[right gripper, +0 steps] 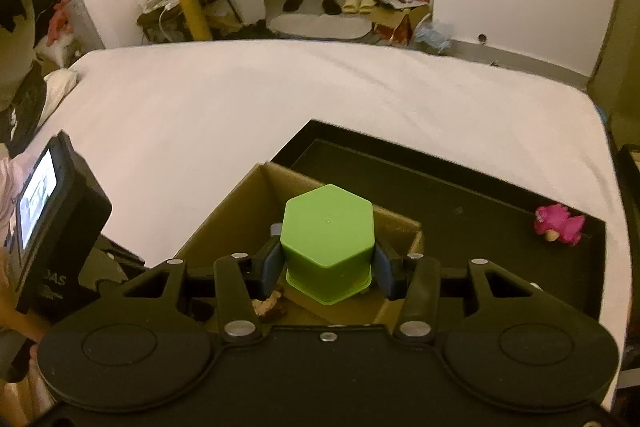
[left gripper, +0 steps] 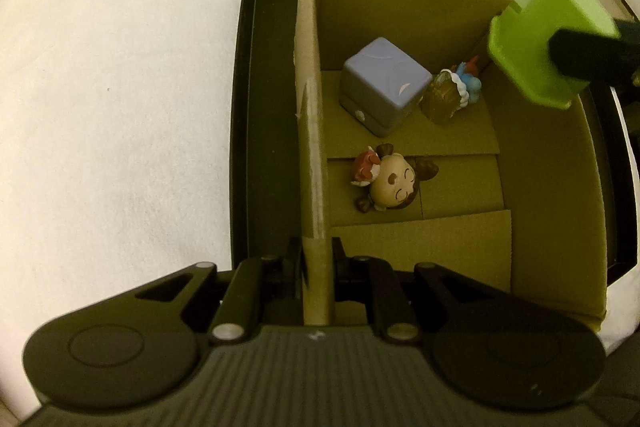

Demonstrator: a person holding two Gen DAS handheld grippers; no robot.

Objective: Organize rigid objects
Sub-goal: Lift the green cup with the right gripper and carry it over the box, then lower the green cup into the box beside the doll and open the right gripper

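Right gripper, jaws part-open, clamps green hexagonal cup inverted w/ closed base toward camera, long axis along fingers, above cardboard box. Left gripper, nearly closed, pinches the box's upright wall. Inside: lavender cube, doll figurine.

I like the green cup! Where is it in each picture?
Left wrist view: green cup at the upper right, above the cardboard box.
Right wrist view: green cup in the middle, between the fingers.
Shared landmark: the cardboard box.
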